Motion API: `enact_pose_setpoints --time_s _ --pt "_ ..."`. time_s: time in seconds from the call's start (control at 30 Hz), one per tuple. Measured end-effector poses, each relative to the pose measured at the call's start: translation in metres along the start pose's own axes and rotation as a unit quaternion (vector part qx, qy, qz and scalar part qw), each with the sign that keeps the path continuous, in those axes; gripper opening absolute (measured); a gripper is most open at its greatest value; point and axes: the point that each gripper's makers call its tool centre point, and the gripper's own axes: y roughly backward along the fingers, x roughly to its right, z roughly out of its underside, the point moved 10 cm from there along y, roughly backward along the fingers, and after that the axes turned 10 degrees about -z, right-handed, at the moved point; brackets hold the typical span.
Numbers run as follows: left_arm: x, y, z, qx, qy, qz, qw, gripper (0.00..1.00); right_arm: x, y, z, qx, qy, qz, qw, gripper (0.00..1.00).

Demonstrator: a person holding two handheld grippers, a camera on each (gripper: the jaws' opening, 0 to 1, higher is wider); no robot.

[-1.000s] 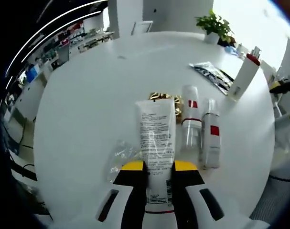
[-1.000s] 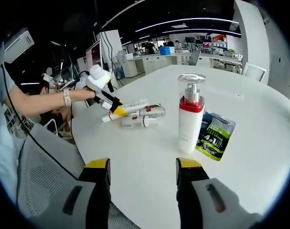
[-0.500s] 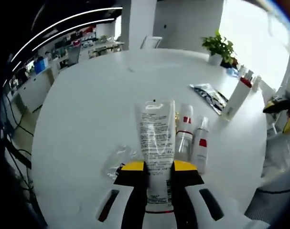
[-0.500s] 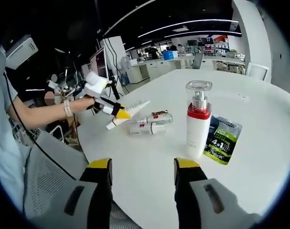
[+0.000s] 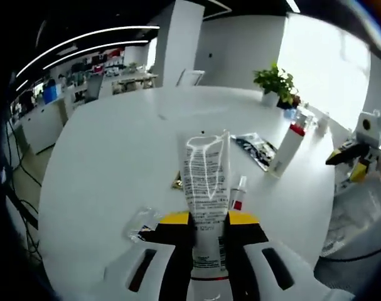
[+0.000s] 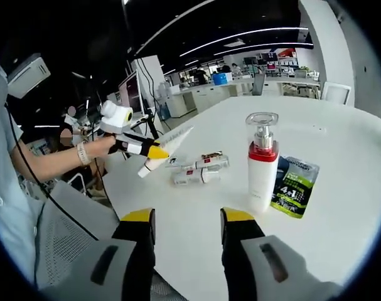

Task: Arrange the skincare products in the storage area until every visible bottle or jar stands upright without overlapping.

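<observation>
1. While my left gripper (image 5: 208, 221) carries it clear of the round white table (image 5: 115, 144), the flat white squeeze tube with fine grey print (image 5: 204, 182) sits clamped between the yellow-tipped jaws near its cap end, crimped end pointing away from me. In the right gripper view the same tube (image 6: 167, 145) hangs tilted in the air above the table edge.
2. My right gripper (image 6: 182, 221) hovers with jaws well parted, holding nothing.
3. Upright: one tall white pump bottle with red collar and clear cap (image 6: 262, 169), touching or just beside a green-and-black sachet (image 6: 291, 186) that lies flat.
4. Lying down: two small clear-and-white bottles with red labels (image 6: 198, 170), side by side, near the table's edge below the lifted tube.
5. Also present: crumpled clear plastic wrap (image 5: 142, 224); something gold (image 5: 177, 184), mostly hidden behind the tube.
6. Step in hand, by my judgement: transport of the tube, with the standing-up not yet done.
7. Next move calls for turning the tube cap-down, seating it on bare table apart from the pump bottle, and releasing gently so it keeps its balance; the two fallen bottles remain.
</observation>
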Motion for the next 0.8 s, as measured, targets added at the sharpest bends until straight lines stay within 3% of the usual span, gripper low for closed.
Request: enact_pose_setpoints --time_s 0.67,0.8 --pt "0.071 0.007 -0.011 0.027 -0.059 0.069 0.9955 0.14 0.003 0.001 -0.011 0.062 -0.024 0.021 0.9976 0.33" --pt "0.08 0.007 -0.012 0.029 -0.064 0.079 0.9944 0.14 0.006 -0.005 -0.012 0.088 -0.035 0.0 0.9955 0.33"
